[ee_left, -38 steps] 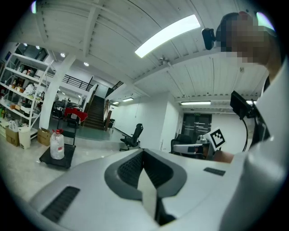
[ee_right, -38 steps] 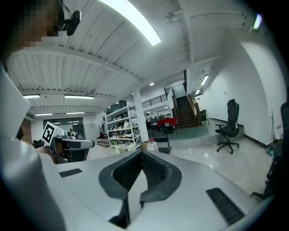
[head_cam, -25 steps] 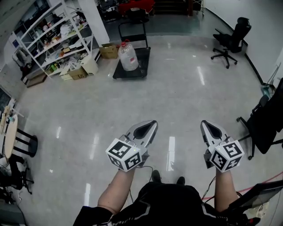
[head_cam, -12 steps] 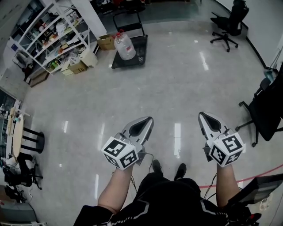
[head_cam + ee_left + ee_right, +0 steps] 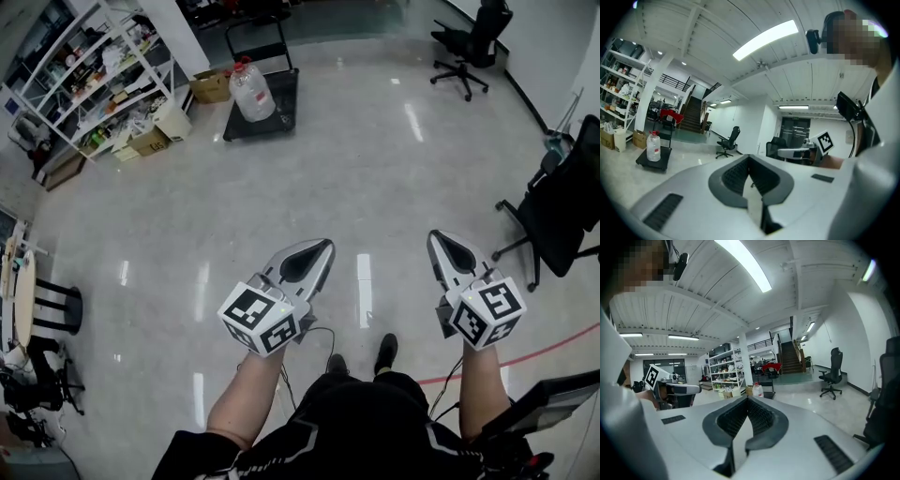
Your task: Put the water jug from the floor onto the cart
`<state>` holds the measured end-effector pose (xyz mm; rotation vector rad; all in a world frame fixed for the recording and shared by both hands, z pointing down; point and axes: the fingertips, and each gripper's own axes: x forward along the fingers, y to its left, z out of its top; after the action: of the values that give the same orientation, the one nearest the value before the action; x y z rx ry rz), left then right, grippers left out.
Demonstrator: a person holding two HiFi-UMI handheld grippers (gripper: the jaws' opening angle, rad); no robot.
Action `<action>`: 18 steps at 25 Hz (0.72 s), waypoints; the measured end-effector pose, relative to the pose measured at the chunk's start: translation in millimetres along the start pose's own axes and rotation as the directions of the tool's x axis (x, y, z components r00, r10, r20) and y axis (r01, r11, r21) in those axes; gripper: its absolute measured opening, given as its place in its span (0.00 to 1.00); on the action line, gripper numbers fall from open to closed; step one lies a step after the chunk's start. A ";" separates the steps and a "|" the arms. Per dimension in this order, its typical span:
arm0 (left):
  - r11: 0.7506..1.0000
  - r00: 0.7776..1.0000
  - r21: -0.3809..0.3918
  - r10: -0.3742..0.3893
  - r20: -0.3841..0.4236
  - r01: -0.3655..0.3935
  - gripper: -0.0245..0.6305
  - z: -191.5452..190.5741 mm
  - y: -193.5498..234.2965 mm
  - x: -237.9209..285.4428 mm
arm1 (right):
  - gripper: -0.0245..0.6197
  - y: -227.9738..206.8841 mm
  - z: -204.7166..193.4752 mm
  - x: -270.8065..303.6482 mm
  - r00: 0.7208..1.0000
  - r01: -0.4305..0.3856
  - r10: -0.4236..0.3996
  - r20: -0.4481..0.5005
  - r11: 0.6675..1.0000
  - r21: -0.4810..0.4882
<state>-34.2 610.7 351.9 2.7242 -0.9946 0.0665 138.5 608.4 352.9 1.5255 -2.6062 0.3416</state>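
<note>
Left claw (image 5: 324, 246) empty; jug (image 5: 251, 91) on cart (image 5: 286, 108)

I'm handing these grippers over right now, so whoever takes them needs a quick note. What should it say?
Left gripper: shut, empty.
Right gripper: shut, empty.
Both are held out in front of the person, far from the cart.
Jug: upright on the cart, across the floor beside the shelves.
Done: the jug is on the cart.
Left: nothing visible for this job.
</note>
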 end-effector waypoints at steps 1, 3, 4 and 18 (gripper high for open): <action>1.000 1.000 -0.003 -0.006 0.005 0.006 0.04 -0.4 3.7 -7.3 | 0.04 8.1 -1.7 0.7 1.000 0.008 -0.009 -0.007 1.000 -0.006; 1.000 1.000 -0.015 -0.019 0.008 0.019 0.04 -5.8 7.9 -19.5 | 0.04 21.7 -8.3 -1.2 1.000 0.025 -0.025 -0.016 1.000 -0.002; 1.000 1.000 -0.017 -0.026 0.008 0.026 0.04 -8.7 8.3 -23.1 | 0.04 26.3 -10.9 -3.6 0.999 0.032 -0.032 -0.017 0.999 0.003; 0.998 0.995 0.050 0.027 0.101 -0.032 0.04 28.0 -24.7 -57.4 | 0.04 55.7 26.3 -43.9 0.999 0.038 -0.035 0.028 0.996 -0.087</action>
<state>-63.5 658.4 312.5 2.7837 -1.0746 -0.0404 112.2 665.5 310.7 1.5570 -2.5725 0.2031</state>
